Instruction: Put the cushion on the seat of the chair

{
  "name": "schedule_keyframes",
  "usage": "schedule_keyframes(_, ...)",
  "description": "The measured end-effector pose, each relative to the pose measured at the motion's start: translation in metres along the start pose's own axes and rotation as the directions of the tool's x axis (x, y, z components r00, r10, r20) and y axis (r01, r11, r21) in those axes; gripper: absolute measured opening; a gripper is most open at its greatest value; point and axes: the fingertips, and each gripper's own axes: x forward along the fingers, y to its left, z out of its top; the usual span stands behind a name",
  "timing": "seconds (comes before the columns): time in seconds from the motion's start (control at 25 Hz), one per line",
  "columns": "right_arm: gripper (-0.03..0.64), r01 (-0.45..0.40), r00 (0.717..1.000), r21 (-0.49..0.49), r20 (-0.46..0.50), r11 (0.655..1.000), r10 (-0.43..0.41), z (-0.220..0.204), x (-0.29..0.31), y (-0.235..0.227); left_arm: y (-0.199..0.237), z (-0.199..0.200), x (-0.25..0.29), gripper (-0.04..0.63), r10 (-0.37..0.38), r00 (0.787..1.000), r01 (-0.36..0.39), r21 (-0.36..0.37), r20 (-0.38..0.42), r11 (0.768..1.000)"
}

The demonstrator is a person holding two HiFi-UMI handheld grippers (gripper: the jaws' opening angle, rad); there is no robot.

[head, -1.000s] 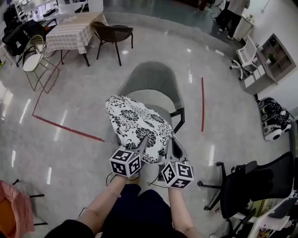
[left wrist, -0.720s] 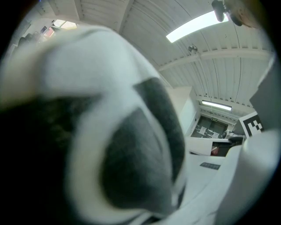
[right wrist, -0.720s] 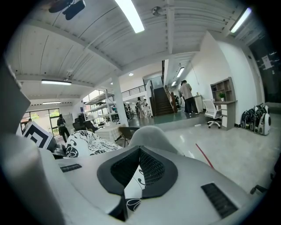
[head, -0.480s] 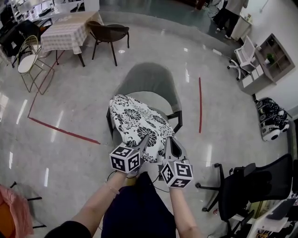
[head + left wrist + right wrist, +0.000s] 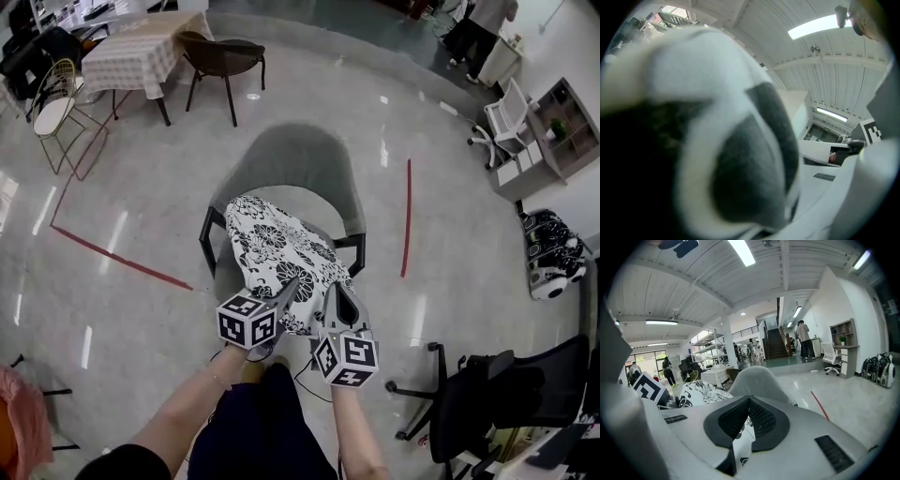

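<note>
A black-and-white floral cushion (image 5: 277,253) hangs tilted over the seat of a grey shell chair (image 5: 295,159), covering most of the seat; I cannot tell whether it touches it. My left gripper (image 5: 291,284) is shut on the cushion's near edge at the left. Beside it, my right gripper (image 5: 333,292) is shut on the same edge. In the left gripper view the cushion fabric (image 5: 740,164) fills the picture and hides the jaws. The right gripper view shows my right gripper (image 5: 746,420) pinching a strip of the cushion (image 5: 701,394), with the chair back (image 5: 757,378) beyond.
A black office chair (image 5: 497,394) stands close at the right. Red tape lines (image 5: 406,216) mark the shiny floor. Far left are a table with a checked cloth (image 5: 131,56), a dark chair (image 5: 220,56) and a wire chair (image 5: 52,112). White shelves (image 5: 562,122) stand at the right.
Both grippers have carried the cushion forward and down toward the chair, so it now sits lower over the seat. Both grips are unchanged.
</note>
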Motion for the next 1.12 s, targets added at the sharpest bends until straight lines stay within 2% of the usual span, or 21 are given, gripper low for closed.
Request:
schedule_keyframes(0.24,-0.008,0.021,0.999,0.016,-0.027,1.0,-0.021,-0.022,0.017,-0.02,0.015,-0.007,0.024,0.026,-0.013,1.0,0.013,-0.01,-0.006,1.0)
schedule_keyframes(1.12,-0.008,0.017,0.996,0.042,-0.088,0.999,-0.013,-0.072,0.077,-0.048,0.085,-0.02,0.082,0.026,0.031,1.0,-0.031,-0.062,0.004,0.998)
